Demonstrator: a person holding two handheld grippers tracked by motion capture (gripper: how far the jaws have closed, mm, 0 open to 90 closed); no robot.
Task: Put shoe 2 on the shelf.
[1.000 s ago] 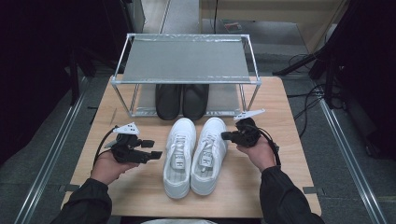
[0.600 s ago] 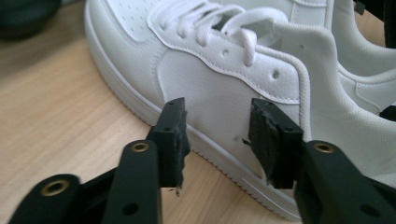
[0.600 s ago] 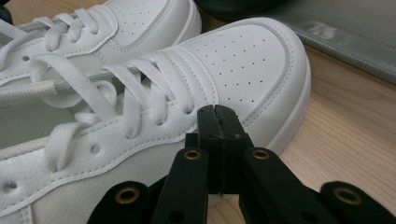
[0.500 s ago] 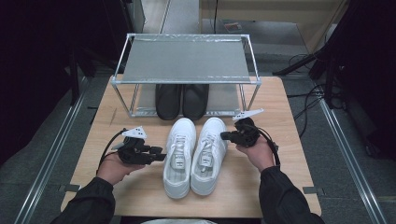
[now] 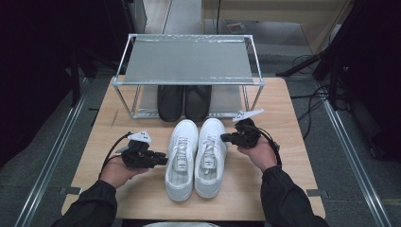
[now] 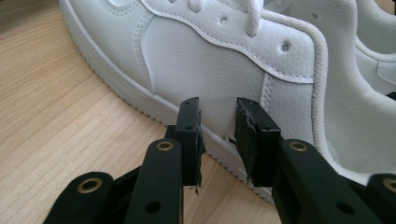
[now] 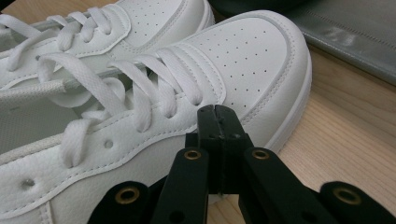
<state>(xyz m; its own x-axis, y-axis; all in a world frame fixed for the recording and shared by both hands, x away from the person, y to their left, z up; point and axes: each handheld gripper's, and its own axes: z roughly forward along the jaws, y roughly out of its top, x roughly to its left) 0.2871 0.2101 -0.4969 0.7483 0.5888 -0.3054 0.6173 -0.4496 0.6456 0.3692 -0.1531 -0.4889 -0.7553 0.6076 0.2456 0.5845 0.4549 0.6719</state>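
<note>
Two white sneakers stand side by side on the wooden table [image 5: 283, 118], toes toward the rack. My left gripper [image 5: 163, 160] points at the outer side of the left sneaker [image 5: 181, 156]. In the left gripper view its jaws [image 6: 217, 112] have just been closing; a narrow gap is left with nothing between them, and the tips are close to the sneaker's [image 6: 210, 60] sole edge. My right gripper [image 5: 224, 138] is at the outer side of the right sneaker [image 5: 211, 153]. Its jaws [image 7: 217, 112] are shut on nothing, with the tip against that sneaker [image 7: 233, 56] below the laces.
A metal rack [image 5: 189, 61] with a grey shelf stands at the back of the table, just beyond the sneakers' toes. A pair of black shoes [image 5: 184, 101] sits on its lower level. Bare wood lies to either side of the hands.
My left gripper has shifted right, up to the left sneaker's side, and its jaws have narrowed. The right hand and both sneakers have not moved.
</note>
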